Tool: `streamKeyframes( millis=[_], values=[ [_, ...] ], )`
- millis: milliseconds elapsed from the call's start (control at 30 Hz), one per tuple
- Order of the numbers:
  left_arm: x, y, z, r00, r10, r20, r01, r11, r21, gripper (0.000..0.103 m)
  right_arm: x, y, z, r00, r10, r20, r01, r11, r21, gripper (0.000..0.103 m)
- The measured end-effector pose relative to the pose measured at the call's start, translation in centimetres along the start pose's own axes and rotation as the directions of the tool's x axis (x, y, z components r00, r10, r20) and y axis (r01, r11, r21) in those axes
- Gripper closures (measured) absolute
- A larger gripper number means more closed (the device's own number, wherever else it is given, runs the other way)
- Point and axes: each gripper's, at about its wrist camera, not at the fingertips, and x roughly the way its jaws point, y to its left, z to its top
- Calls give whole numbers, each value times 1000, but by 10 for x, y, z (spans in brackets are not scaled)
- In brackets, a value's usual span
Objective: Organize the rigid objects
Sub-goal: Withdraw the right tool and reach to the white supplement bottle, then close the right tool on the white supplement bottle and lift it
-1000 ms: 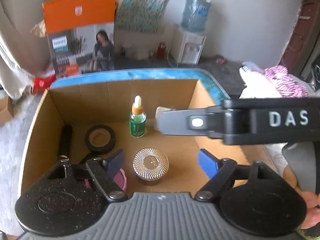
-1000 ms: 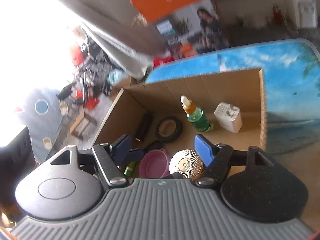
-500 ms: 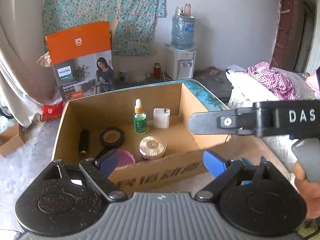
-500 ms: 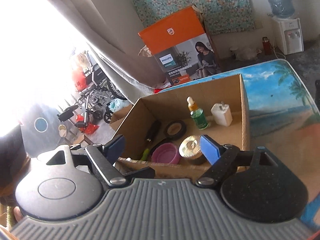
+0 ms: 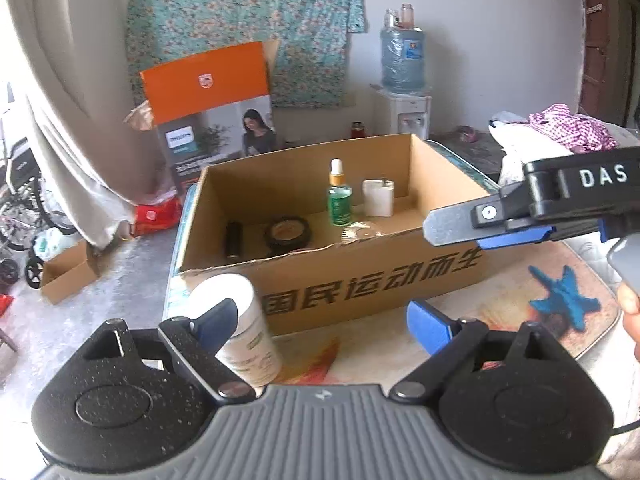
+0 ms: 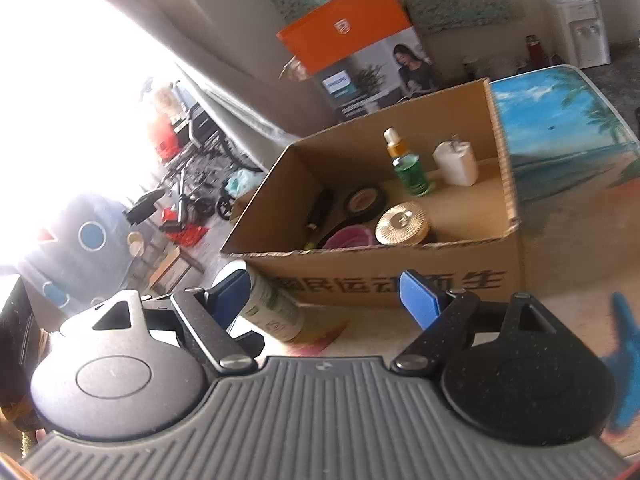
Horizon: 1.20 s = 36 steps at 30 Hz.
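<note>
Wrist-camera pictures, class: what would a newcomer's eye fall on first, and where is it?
First the open cardboard box on the table, holding a green dropper bottle beside a white charger at the back. Outside it, a white canister stands at the box's front left corner; behind, an orange-topped carton stands upright.

Daylight floods in from the left, blowing the right wrist view's upper-left to white glare. Both fisheye views bow straight lines near their edges. The cardboard box point(image 5: 332, 276) interior lies in soft shadow, and the right view's edges look slightly smeared.
</note>
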Motion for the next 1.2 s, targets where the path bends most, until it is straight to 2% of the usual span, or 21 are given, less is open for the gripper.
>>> streamKeyframes(
  millis=[200, 400, 600, 800, 967, 1200],
  values=[
    [4, 16, -11, 999, 52, 7, -52, 998, -18, 10, 23, 20, -2, 997, 66, -47, -67, 998, -19, 21],
    [25, 33, -17, 995, 97, 5, -96, 994, -46, 10, 58, 39, 2, 986, 129, -108, -130, 991, -11, 23],
    [56, 50, -17, 994, 104, -42, -107, 990, -88, 13, 97, 47, 3, 973, 168, -157, -163, 986, 46, 30],
    [78, 61, -17, 993, 81, -81, -91, 987, -129, 30, 132, 52, 5, 966, 176, -187, -161, 982, 95, 40],
    [83, 62, -20, 994, 52, -94, -66, 986, -151, 48, 149, 54, 5, 966, 166, -197, -146, 983, 114, 50],
    [78, 54, -22, 995, 19, -100, -35, 986, -162, 49, 159, 53, 1, 960, 174, -217, -147, 980, 136, 63]
  ],
)
